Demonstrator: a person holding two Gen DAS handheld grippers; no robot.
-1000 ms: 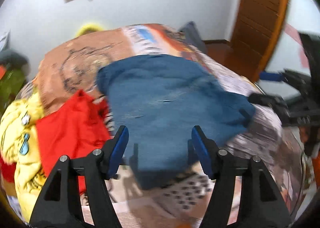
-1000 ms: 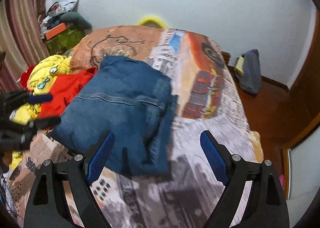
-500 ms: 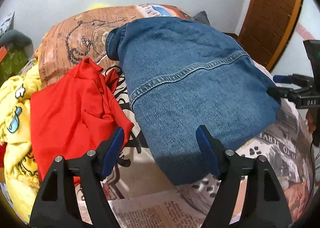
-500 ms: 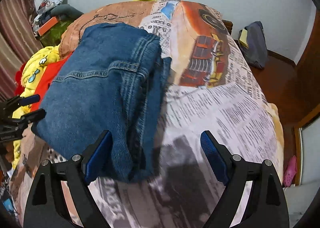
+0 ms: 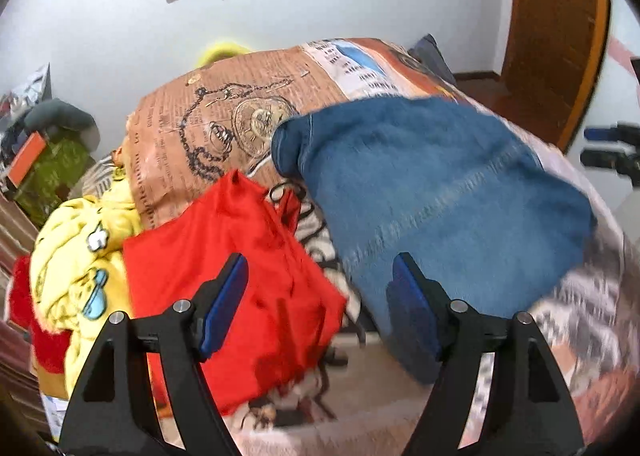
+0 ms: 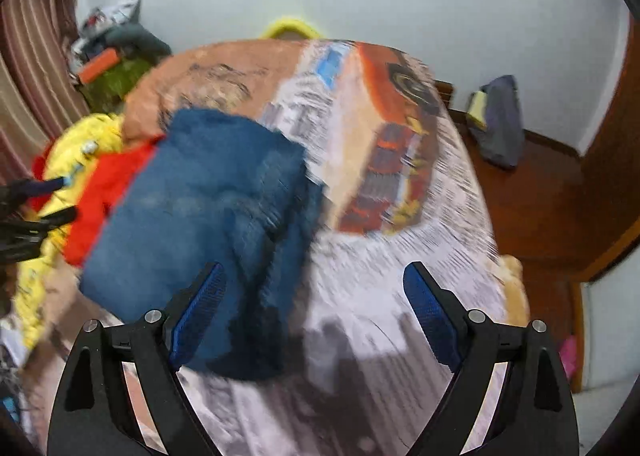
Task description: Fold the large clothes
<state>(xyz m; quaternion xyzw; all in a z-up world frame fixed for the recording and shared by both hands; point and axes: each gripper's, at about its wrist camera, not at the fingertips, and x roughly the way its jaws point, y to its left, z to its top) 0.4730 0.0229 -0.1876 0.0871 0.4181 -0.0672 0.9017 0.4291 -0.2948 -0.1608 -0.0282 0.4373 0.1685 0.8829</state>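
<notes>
Lying folded on the printed bedspread [image 6: 420,268], the blue jeans [image 5: 432,191] are leaving bare cover right of them, out to the bed's edge. Both the left gripper [image 5: 316,304] and right gripper [image 6: 316,308] are hovering above — the left's jaws have just been opening, the right's are standing wide, nothing between either pair. Left of the jeans, a red garment [image 5: 240,276] and yellow clothes [image 5: 76,256] are crowding in — wooden door [image 5: 556,27] beyond.

Both wrist views, blurred, perhaps bedward
</notes>
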